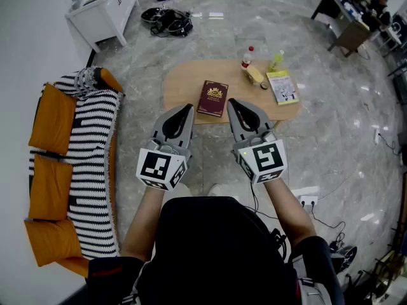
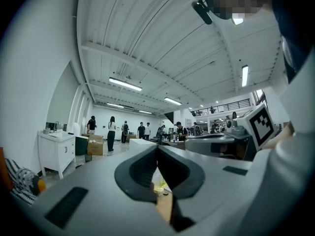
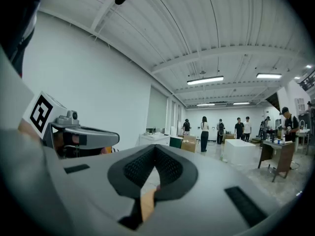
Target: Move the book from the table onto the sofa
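Both sets of jaws are closed on nothing. L gripper & R gripper are held level, side by side, tips just short of the desk's near edge. Nothing sits btw the pads in either gripper view. Maroon book lies flat on the desk at 12 o'clock from the tips, close to that edge, untouched. Pickup not begun.

To do it well, prob.: open one pair of jaws wide before going in, then come at the book's near edge low & level. A flat hardback gives little to grab from above, so maybe slide it partly off the edge first, 2nd gripper steadying. Then swing to 9 o'clock, where the striped sofa sits w/ orange cushions, & lay it flat on the seat.

Keep off the stuff at 2 o'clock from the book: red-capped bottle, green bottle, yellow booklet.

Desk: oval, pale wood, smooth. Floor: glossy grey marble. Cables at 11 o'clock, white cabinet beside them, power strip at 4 o'clock. Big open room w/ strip lights; ppl standing far off.
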A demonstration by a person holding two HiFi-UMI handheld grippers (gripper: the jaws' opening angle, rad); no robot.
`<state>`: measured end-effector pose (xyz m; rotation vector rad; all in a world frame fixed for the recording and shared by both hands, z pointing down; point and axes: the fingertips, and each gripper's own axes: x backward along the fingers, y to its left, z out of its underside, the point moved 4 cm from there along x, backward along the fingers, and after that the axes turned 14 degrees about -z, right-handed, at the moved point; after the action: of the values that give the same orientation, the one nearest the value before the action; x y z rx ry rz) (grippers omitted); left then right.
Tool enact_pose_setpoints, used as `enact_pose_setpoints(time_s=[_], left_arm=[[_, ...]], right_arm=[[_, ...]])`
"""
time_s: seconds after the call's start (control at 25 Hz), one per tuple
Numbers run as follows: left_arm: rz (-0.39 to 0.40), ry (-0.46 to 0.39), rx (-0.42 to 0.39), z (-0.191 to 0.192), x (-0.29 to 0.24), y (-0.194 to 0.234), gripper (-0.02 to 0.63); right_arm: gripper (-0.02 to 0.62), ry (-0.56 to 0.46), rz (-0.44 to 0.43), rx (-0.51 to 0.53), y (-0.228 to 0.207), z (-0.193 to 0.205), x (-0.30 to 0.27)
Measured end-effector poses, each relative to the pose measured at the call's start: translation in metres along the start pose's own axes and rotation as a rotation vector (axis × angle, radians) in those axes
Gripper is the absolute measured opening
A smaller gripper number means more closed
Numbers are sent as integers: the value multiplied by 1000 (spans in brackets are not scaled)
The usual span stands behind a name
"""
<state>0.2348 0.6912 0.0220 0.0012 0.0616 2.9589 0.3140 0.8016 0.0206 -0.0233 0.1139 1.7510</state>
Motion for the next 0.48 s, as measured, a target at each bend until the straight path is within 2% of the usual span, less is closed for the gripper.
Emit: enact_pose_setpoints(time_s=[0.2,0.48], left_arm=[[5,-4,22,-2,-6,12,14],[48,7,54,5,-20,48,14]], right_arm=[[14,-16,1,-59,-2,3,-11],[14,45,40,-19,3,7,-48]])
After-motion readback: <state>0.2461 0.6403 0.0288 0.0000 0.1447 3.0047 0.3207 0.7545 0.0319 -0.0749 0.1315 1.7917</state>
